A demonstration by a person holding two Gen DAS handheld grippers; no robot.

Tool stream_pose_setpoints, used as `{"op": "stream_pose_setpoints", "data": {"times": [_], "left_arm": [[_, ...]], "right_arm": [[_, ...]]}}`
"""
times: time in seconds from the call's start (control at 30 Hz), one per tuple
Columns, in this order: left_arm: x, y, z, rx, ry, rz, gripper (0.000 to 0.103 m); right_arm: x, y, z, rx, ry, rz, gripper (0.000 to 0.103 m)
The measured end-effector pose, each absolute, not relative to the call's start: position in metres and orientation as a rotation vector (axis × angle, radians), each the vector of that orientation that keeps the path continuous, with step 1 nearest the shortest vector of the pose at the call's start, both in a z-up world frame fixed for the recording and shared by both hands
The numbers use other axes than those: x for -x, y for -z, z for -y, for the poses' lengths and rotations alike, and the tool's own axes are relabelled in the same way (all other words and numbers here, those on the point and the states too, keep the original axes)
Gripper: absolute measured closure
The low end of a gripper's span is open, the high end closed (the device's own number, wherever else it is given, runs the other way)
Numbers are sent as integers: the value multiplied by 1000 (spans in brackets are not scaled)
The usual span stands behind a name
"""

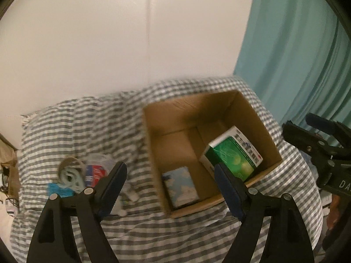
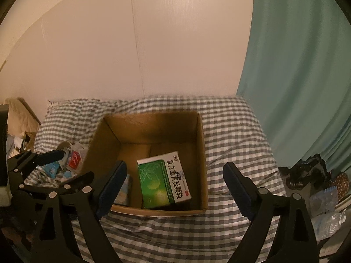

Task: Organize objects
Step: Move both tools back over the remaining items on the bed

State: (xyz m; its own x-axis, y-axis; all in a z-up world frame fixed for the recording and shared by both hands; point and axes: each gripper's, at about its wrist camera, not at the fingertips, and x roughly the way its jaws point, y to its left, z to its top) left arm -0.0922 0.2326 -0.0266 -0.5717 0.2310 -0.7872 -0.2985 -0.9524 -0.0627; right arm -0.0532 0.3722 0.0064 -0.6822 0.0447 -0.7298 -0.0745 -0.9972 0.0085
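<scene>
An open cardboard box stands on the checked cloth. Inside it a green and white medicine box leans at the right, and a small light-blue packet lies at the left. My left gripper is open and empty, just in front of the cardboard box's near left corner. My right gripper is open and empty, over the box's near edge. A pile of loose items lies left of the box: a tape roll, a red-blue packet and a blue wrapper.
The checked cloth covers the table against a white wall. A teal curtain hangs at the right. Bags and plastic wrapping lie at the far right. The right gripper's body shows at the left view's right edge.
</scene>
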Motion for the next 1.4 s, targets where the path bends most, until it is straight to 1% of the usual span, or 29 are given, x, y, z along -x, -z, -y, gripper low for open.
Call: {"op": "stream_pose_setpoints", "data": {"times": [0.1, 0.2, 0.3, 0.37, 0.47, 0.57, 0.6, 0.8, 1.1, 1.27, 1.4], "left_arm": [[86, 7, -207, 1226, -2586, -81, 18], [74, -18, -179, 1181, -2628, -87, 17], [62, -40, -146, 1129, -2681, -77, 9], [53, -54, -122, 1093, -2710, -65, 9], [41, -69, -86, 1049, -2753, -49, 3], [32, -79, -54, 996, -2795, -57, 1], [30, -82, -44, 981, -2810, -70, 0], [26, -72, 5, 949, -2862, -58, 0], [58, -33, 55, 1010, -2861, 73, 0], [73, -8, 73, 1055, -2850, 163, 0], [78, 21, 79, 1108, -2852, 141, 0]], "right_arm": [[42, -24, -366, 1177, -2853, -70, 14], [24, -43, -351, 1119, -2902, -74, 14], [3, -63, -330, 1057, -2938, -59, 12], [-10, -73, -312, 1018, -2948, -48, 11], [-26, -86, -282, 967, -2945, -32, 11], [-38, -93, -252, 944, -2979, -64, 5], [-39, -94, -240, 943, -2992, -62, 1], [-28, -90, -182, 954, -3014, 10, 0], [12, -58, -113, 1027, -3038, 8, 0], [31, -36, -89, 1076, -3018, 37, 0], [47, -11, -81, 1134, -2993, 37, 0]]}}
